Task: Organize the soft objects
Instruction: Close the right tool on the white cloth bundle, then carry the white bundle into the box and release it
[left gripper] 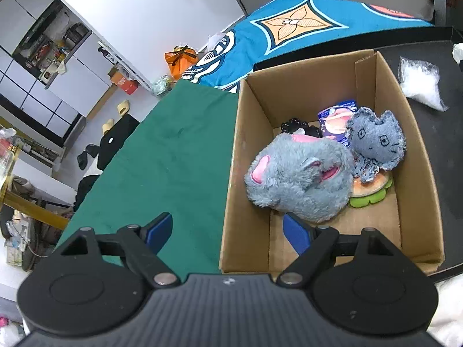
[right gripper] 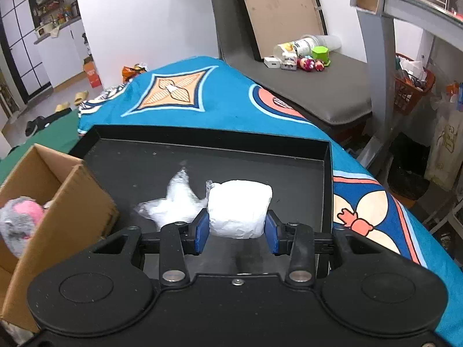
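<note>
A cardboard box (left gripper: 416,173) holds a fluffy grey plush (left gripper: 298,176), a denim cat doll (left gripper: 373,144), a flat orange-and-green plush (left gripper: 373,190), a purple packet (left gripper: 335,118) and a black item (left gripper: 295,125). My left gripper (left gripper: 228,231) is open and empty above the box's near left wall. My right gripper (right gripper: 237,232) is shut on a white wrapped soft bundle (right gripper: 238,205) over the black tray (right gripper: 327,182). A clear bag of white stuffing (right gripper: 173,202) lies on the tray left of it and also shows in the left wrist view (left gripper: 419,84). The box (right gripper: 66,202) stands at the tray's left.
A green cloth (left gripper: 173,150) covers the table left of the box. A blue patterned blanket (right gripper: 202,95) lies beyond the tray. A grey bench (right gripper: 324,86) at the back carries toys and containers (right gripper: 303,55). An orange basket (right gripper: 413,86) stands at the right.
</note>
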